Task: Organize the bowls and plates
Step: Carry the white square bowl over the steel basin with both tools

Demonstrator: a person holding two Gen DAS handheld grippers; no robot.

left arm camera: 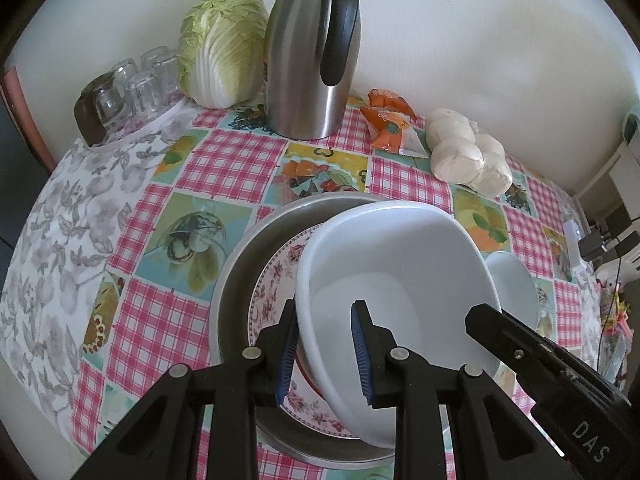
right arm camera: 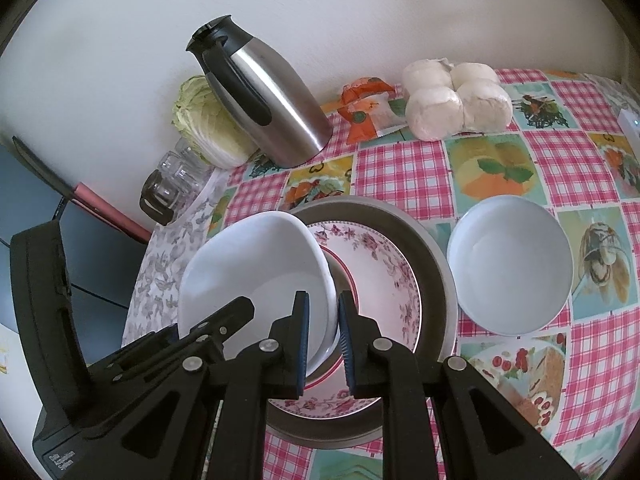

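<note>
Holding the large white bowl (left arm camera: 400,292) by its rim from two sides, I have it tilted above the floral plate (left arm camera: 276,280), which lies inside the wide metal pan (left arm camera: 236,280) on the checked tablecloth (left arm camera: 168,208). My left gripper (left arm camera: 326,354) has one blue pad outside the wall and the other inside the bowl; the jaws look set around the rim, though the inner pad (left arm camera: 362,356) seems to stand a little off the surface, so I judge that grip loose at best. My right gripper (right arm camera: 323,344) straddles the opposite rim, jaws drawn close on the thin wall, and I read it as pinching the bowl.

This bowl looks like glazed ceramic or hard melamine: stiff, smooth, fairly slippery against rubber pads, and likely to chip if its lower edge knocks the plate. A rim pinch is the only hold available, since the wall is too broad to span. With the bowl canted, its weight hangs away from each pad, so I would keep both grips firm and level it before lowering.

A smaller white bowl (right arm camera: 510,266) sits on the cloth just beside the pan, untouched. Behind stand a steel thermos jug (left arm camera: 310,52), a napa cabbage (left arm camera: 222,44), upturned glasses (left arm camera: 132,84), an orange packet (left arm camera: 390,124) and bagged buns (left arm camera: 468,152).
</note>
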